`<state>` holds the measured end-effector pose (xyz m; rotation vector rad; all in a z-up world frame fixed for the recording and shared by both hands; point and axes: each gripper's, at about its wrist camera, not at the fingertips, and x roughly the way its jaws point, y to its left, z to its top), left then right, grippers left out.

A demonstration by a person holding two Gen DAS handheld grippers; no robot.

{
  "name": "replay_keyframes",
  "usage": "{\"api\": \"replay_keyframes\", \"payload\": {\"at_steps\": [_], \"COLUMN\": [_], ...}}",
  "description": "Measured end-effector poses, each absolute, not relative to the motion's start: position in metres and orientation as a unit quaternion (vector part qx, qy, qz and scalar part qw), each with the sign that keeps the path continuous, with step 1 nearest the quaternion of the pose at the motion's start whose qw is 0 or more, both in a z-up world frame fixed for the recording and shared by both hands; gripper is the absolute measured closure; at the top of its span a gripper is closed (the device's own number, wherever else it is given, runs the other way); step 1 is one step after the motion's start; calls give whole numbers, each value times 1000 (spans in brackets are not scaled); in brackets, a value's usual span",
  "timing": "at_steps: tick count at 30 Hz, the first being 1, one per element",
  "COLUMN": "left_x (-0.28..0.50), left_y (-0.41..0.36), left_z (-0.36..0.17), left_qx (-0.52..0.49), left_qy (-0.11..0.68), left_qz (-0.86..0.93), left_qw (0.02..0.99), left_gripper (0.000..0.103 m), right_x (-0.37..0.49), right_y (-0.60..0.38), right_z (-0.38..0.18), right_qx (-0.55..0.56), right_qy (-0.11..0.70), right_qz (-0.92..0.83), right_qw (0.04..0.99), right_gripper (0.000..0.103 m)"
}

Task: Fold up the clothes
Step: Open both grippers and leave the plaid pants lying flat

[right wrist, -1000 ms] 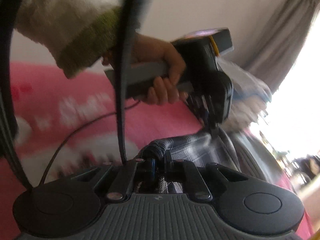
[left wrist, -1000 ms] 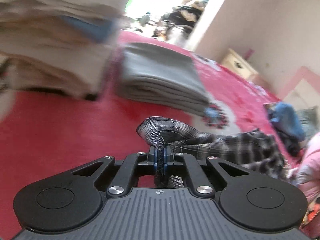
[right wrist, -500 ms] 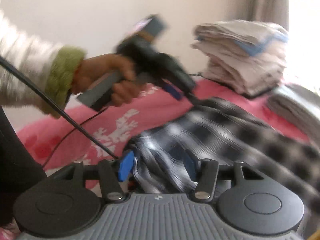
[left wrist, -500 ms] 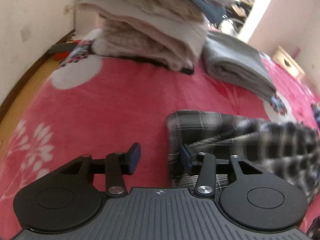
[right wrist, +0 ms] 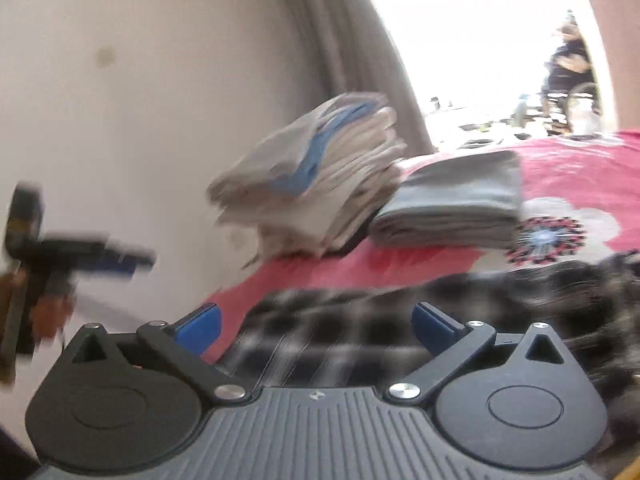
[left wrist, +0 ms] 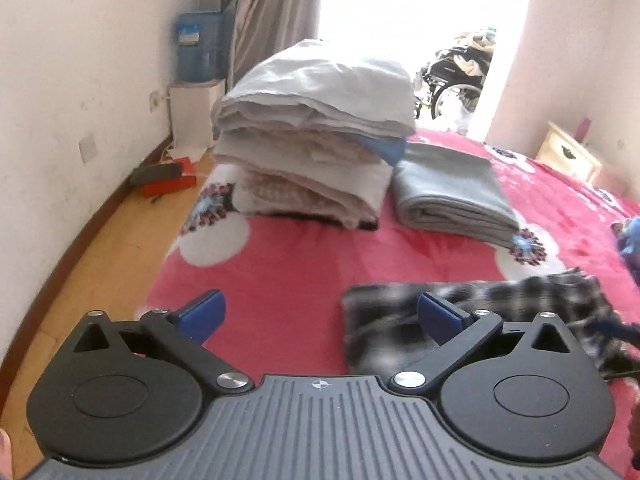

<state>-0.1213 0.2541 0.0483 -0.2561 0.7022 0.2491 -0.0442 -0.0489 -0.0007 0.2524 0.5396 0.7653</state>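
A black-and-white plaid garment (left wrist: pixel 472 320) lies flat on the red flowered bedspread (left wrist: pixel 304 264). My left gripper (left wrist: pixel 318 314) hovers over its left end, jaws opening wide, blue pads clear of the cloth. In the right wrist view the plaid garment (right wrist: pixel 400 312) spreads blurred under my right gripper (right wrist: pixel 316 322), whose jaws are also opening wide and hold nothing. The left gripper (right wrist: pixel 120 260) shows there as a blur at far left, held by a hand (right wrist: pixel 48 308).
A tall stack of folded pale blankets (left wrist: pixel 320 148) and a folded grey blanket (left wrist: pixel 452 192) sit at the far end of the bed. Wood floor (left wrist: pixel 100 248) and a white wall lie left. A blue garment (left wrist: pixel 630 240) lies at the right edge.
Both grippers were shut on the plaid garment a second ago; both have let go and opened wide. The garment dropped flat onto the bed, and both grippers pulled back from it.
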Motion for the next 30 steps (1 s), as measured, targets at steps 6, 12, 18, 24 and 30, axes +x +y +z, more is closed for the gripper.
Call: {"api": "replay_keyframes", "payload": {"at_steps": [6,12,18,24,30], "left_x": [-123,-125,-130,-132,-139], "left_y": [225,215,208,198,188], "left_z": [34,28,26,21,6], "left_qx": [-165,-177,-169,-154,-136], "left_qy": [359,356,360,359,368], "left_qz": [89,81,82,71,52], "left_qw": [914,914,914,918,918], "left_gripper": [0,0,0,0,0], "right_x": [-42,-49,-46,-44,-37], "right_y": [-65,-80,-95,-113,-117], "right_z": [-1,-2,2,12,32], "right_qx": [109,106,155,187,177], "right_qy": [268,269,261,238,226], "right_qz": [341,358,408,389,376], "right_qw": [895,888,861,870,881], "right_gripper": [0,0,0,0,0]}}
